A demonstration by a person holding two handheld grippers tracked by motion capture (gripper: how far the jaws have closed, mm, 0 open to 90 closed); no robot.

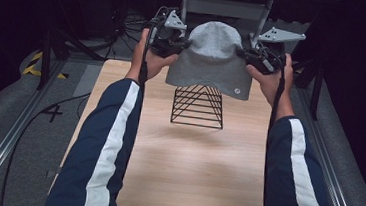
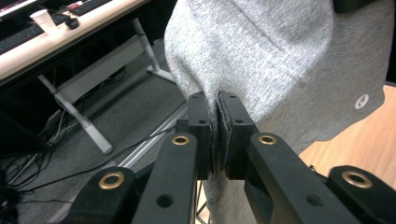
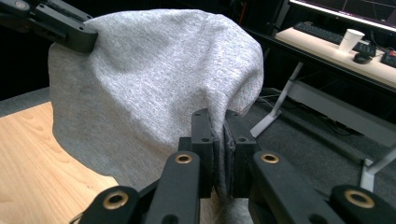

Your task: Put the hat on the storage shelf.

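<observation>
- While both forearms in navy sleeves with white stripes reach forward over the wooden table (image 1: pixel 186 158), a grey beanie (image 1: pixel 212 55) hangs in the air between the two grippers, above the table's far end.
- On the beanie's left edge, the left gripper (image 2: pixel 215 112) has its black jaws pressed together with a fold of the grey knit pinched between them.
- On the opposite edge, the right gripper (image 3: pixel 218 126) does the same, its jaws clamped on the fabric.
- In the high view the left gripper (image 1: pixel 173 44) and the right gripper (image 1: pixel 255 56) sit at about the same height, each with a grey three-cornered plate on top.
- A small round white logo (image 2: pixel 361 101) marks the beanie near its lower hem.
- Below the beanie a black wire rack (image 1: pixel 198 106) stands on the table, apart from the fabric.
- Behind the table, a desk (image 3: pixel 336 49) carries a white cup (image 3: pixel 350 38) and keyboards.
</observation>
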